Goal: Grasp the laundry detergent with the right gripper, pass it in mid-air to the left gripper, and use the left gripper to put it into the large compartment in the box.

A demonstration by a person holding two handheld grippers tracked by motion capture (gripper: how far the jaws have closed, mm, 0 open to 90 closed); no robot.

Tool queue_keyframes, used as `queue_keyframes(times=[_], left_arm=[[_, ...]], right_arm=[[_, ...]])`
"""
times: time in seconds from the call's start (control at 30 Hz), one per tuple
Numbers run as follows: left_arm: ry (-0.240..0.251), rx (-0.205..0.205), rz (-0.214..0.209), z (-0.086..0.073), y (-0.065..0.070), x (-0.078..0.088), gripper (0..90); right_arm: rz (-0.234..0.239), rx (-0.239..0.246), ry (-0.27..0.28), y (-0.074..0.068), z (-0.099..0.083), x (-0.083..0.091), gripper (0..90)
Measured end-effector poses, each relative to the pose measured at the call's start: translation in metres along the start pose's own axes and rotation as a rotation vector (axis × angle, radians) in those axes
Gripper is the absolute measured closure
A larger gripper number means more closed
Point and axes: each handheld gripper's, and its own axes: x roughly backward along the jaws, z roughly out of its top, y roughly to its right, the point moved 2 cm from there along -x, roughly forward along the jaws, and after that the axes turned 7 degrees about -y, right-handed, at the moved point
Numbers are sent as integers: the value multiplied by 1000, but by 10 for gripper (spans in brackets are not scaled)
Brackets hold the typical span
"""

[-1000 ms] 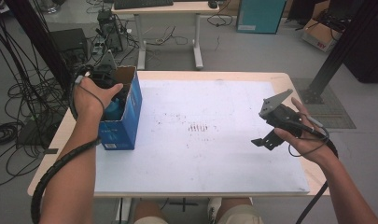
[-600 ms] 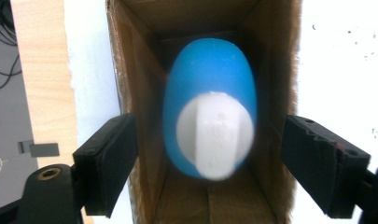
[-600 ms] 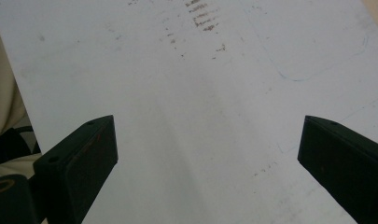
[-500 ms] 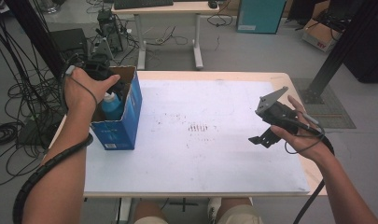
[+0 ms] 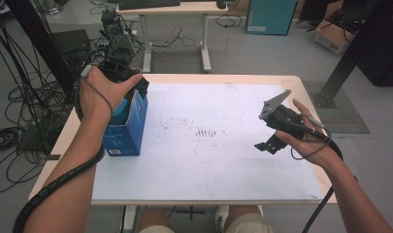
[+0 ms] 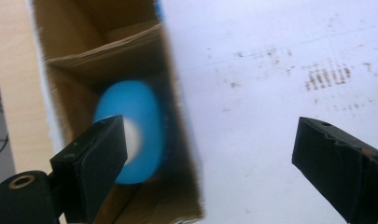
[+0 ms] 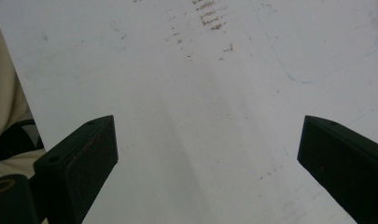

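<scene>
Inspecting a wooden table [image 5: 301,82] largely covered by a white sheet [image 5: 223,160], the sheet showing brown smudges [image 5: 206,132] near its middle and fainter specks around them. Noting a blue cardboard box [image 5: 128,133] standing open-topped at the left edge of the sheet, with a blue bottle [image 6: 130,130] sitting inside it, white cap uppermost, blurred in the left gripper view. Observing the left gripper [image 5: 131,82] hanging above the box opening, jaws having just been opening and standing wide apart, nothing clamped between them; in its own view one jaw overlapping the bottle's cap, the other out over the white sheet, no contact with the bottle discernible. Observing the right gripper [image 5: 269,143] hovering over the right part of the sheet, well apart from the box, jaws spread wide and holding nothing, bare sheet lying between them in the right gripper view. Recording a faint blue outline [image 7: 326,56] drawn on the sheet in that view. Surveying the room beyond: grey floor [image 5: 262,53], a second desk [image 5: 165,9] at the far side, a teal cabinet [image 5: 271,14] beside it, a cardboard carton [image 5: 330,36] at far right, black cables [image 5: 19,97] tangling along the left side, a dark slanting post [image 5: 352,53] at right. Noting a corrugated cable [image 5: 53,182] trailing along the left forearm.
</scene>
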Motion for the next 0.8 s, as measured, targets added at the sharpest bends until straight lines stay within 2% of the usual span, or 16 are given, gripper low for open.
queue_keyframes(times=[0.03,0.33,0.43,0.57,0.63,0.77,0.8], left_arm=[[7,-23,-10,2,7,0,100],[40,-103,-58,16,36,-2,82],[47,-113,-65,22,45,-7,81],[35,-134,-70,31,56,-15,80],[31,-129,-80,35,61,-18,80],[31,-139,-79,42,70,-23,71],[34,-142,-81,43,71,-24,71]], right_arm=[[2,5,-10,0,0,0,48],[4,34,-26,3,7,-1,49],[7,45,-55,5,9,-2,49],[3,46,-65,8,10,-3,50],[1,36,-75,10,10,-3,51],[-2,56,-87,14,11,0,51],[-2,34,-75,14,12,0,50]])
